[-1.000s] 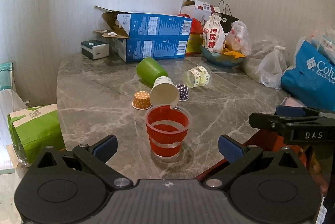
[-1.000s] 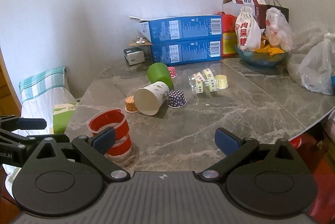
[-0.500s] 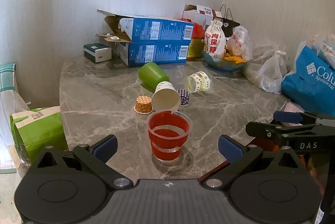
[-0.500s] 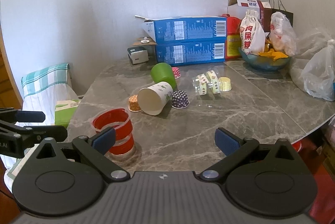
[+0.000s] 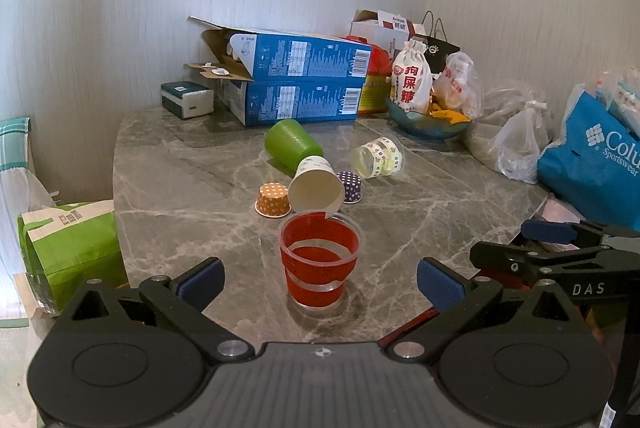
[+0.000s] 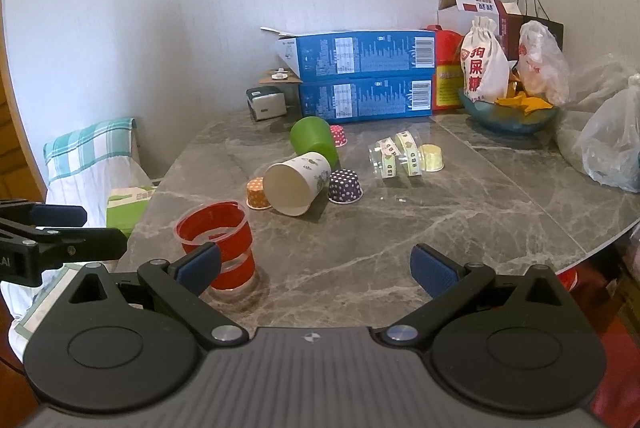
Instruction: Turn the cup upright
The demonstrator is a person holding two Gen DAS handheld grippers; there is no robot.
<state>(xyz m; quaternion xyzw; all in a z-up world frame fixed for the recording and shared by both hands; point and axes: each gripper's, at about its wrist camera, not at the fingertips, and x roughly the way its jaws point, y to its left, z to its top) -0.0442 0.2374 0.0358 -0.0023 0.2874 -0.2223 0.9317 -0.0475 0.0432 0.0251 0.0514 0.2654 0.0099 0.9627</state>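
Both tongs spread, empty. Red cup (image 5: 319, 260) stands upright dead ahead of your left gripper (image 5: 319, 280), between its fingers' line. White paper cup (image 6: 298, 183) lies on its side just beyond, mouth toward you, axis running away toward the green cup (image 6: 313, 141). Your right gripper (image 6: 316, 268) sits off to its right; left looks nearer.

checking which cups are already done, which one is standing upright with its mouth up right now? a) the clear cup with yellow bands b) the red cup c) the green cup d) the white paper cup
b: the red cup stands on its base near the table edge with its open mouth up, while the green cup, the white paper cup and the clear banded cup all lie on their sides.
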